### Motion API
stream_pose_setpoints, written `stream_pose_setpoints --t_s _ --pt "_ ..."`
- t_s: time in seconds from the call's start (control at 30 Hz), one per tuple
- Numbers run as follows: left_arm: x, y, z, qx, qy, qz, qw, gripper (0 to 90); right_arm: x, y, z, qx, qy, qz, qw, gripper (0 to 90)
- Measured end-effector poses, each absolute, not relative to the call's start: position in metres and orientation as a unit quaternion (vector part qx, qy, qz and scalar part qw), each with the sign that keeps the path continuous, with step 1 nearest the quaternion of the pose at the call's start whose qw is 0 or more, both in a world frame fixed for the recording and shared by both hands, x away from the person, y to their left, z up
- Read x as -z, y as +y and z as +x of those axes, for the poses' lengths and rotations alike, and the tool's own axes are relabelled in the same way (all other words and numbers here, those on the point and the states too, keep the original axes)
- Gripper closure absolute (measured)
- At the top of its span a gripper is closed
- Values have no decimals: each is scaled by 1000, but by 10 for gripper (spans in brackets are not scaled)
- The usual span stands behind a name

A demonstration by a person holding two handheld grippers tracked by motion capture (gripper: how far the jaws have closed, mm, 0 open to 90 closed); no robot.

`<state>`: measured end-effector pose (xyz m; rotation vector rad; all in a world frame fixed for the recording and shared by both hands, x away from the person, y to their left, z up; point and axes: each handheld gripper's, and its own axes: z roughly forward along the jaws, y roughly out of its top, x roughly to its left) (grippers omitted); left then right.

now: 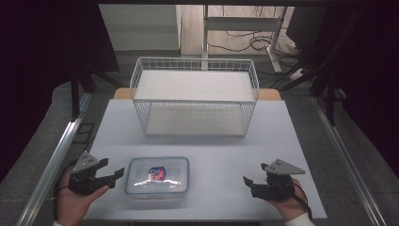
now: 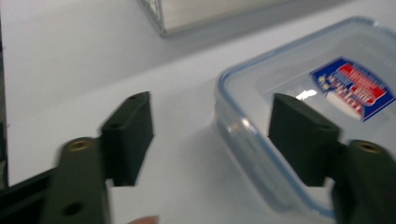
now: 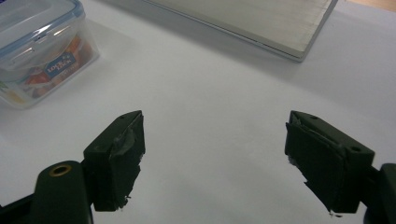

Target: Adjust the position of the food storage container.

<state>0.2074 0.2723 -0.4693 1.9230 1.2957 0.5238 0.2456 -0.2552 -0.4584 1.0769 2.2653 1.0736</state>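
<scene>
A pale rectangular tabletop (image 1: 282, 132) sits on grey carpeted floor (image 1: 42, 141); metal rails (image 1: 61, 146) flank it; tangled black cables (image 1: 249, 42) lie beyond; dark surroundings.

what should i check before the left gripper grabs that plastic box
1. Left gripper open: ok, jaws spread wide.
2. Lined up with the plastic box: ok, one jaw over the lid, one beside the wall.
3. Lid clipped shut: cannot tell.
4. Right gripper out of the way: ok, open, apart from the box.
5. Wire basket free to receive: ok, both shelves bare.
</scene>
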Motion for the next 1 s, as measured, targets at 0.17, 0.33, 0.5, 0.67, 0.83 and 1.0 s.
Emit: stream_pose_setpoints --t_s 0.17,0.33,0.5,0.67,0.83,1.0 --pt "472 277 207 -193 526 749 354 665 459 -255 245 -382 814 386 205 202" --pt "478 282 207 -171 539 751 341 837 460 -254 246 -378 815 387 206 202" --pt "488 284 209 -138 545 757 333 898 460 -255 246 -377 815 388 205 202" --pt "494 279 212 -126 544 765 320 899 461 -253 246 -371 819 386 209 202" --pt "498 271 212 -114 536 775 315 899 462 -253 246 -368 820 385 210 202" --pt "499 266 213 -104 529 781 317 899 462 -253 246 -367 820 386 211 202"
